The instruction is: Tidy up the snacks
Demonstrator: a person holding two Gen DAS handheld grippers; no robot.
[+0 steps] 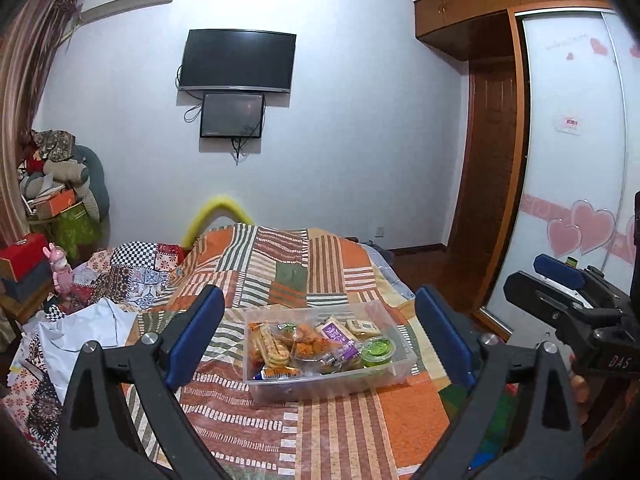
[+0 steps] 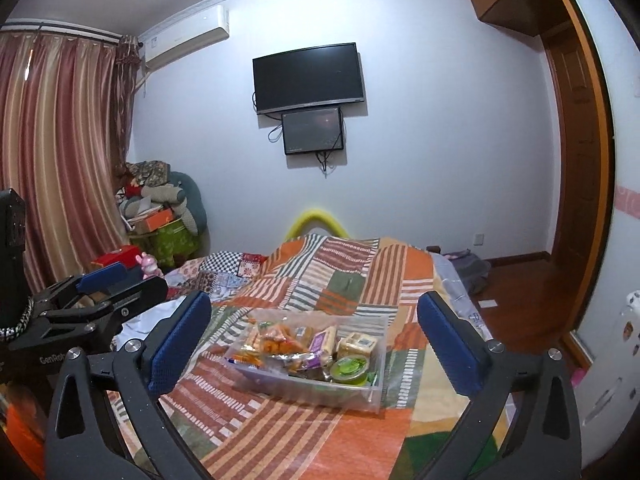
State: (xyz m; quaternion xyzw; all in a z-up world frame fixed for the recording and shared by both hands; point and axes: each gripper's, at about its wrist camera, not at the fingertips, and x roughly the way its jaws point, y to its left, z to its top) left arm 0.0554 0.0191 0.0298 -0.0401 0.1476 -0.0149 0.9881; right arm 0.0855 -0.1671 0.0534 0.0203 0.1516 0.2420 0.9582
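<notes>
Left tool (image 1: 320, 336) and right tool (image 2: 314, 344): black arms, silver screws, blue textured pads (image 2: 180, 344), white lettering.

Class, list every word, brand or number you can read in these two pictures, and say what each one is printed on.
"DAS": on the right gripper, side of its black body.
"GenRob", cut off: on the left gripper, black body.
Snack wrappers in the clear box: too small to read.
Sticker on the wardrobe door: blurred.

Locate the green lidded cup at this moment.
The green lidded cup sits inside the clear snack bin on the patchwork bedspread, at the bin's right end in both wrist views, beside purple-wrapped snacks.
</notes>
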